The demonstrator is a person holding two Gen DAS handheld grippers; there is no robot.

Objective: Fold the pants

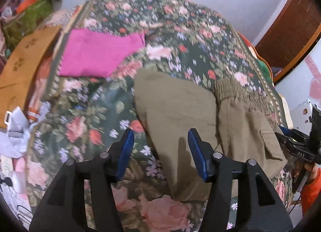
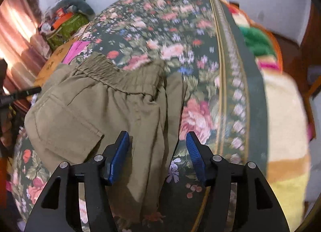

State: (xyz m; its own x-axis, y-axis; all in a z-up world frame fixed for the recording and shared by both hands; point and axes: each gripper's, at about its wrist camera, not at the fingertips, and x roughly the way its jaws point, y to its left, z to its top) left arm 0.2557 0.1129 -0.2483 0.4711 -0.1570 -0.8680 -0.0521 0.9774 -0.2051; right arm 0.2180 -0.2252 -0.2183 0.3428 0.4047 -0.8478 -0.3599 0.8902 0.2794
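Olive-green pants (image 1: 180,111) lie folded on a floral bedspread (image 1: 90,123), with the elastic waistband (image 1: 236,89) at the far right. My left gripper (image 1: 160,143) is open and empty, above the left edge of the pants. In the right wrist view the pants (image 2: 100,111) fill the left half, waistband (image 2: 112,75) at the top, a flap pocket at the left. My right gripper (image 2: 157,145) is open and empty over the pants' right edge. The right gripper also shows at the far right of the left wrist view (image 1: 297,143).
A folded magenta garment (image 1: 96,53) lies on the bedspread at the far left. A brown board (image 1: 18,71) and cluttered items (image 1: 26,17) stand left of the bed. A striped towel (image 2: 284,127) lies along the bed's right side. A wooden door (image 1: 291,27) is at the right.
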